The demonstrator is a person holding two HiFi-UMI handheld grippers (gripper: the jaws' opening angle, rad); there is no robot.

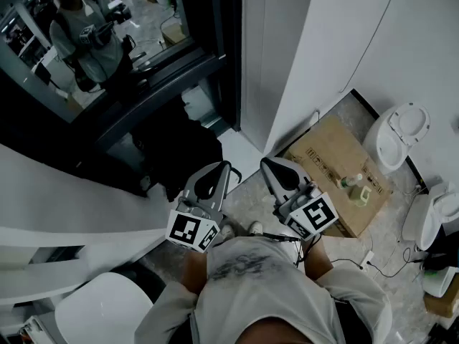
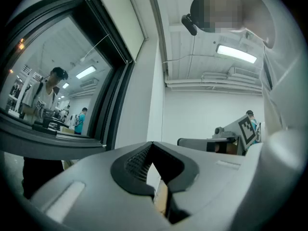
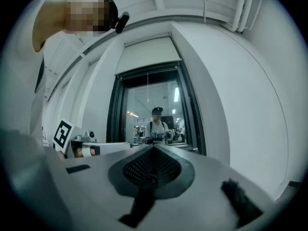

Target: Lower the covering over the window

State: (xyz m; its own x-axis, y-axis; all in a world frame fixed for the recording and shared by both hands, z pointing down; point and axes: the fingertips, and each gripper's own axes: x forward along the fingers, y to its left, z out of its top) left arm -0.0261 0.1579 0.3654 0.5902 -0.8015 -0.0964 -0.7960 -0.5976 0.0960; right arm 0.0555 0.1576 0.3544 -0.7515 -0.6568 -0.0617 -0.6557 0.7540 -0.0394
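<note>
A dark-framed window [image 3: 151, 114] faces me, with its white roller blind [image 3: 149, 54] rolled up to the top. A thin pull cord [image 3: 147, 88] hangs down in front of the glass. In the left gripper view the same blind [image 2: 122, 23] and window [image 2: 53, 105] lie to the left. Both grippers are held side by side in front of my chest, pointing at the window and well short of it. The left gripper [image 1: 226, 166] [image 2: 153, 143] is shut and holds nothing. Likewise the right gripper [image 1: 265, 162] [image 3: 154, 147] is shut and holds nothing.
A person stands behind the glass [image 3: 157, 121]. On the floor to my right lies a cardboard box [image 1: 326, 160] with a bottle [image 1: 350, 181] on it. White seats [image 1: 398, 135] stand beyond it. A white table [image 1: 43, 192] and a white chair [image 1: 107, 307] are at my left.
</note>
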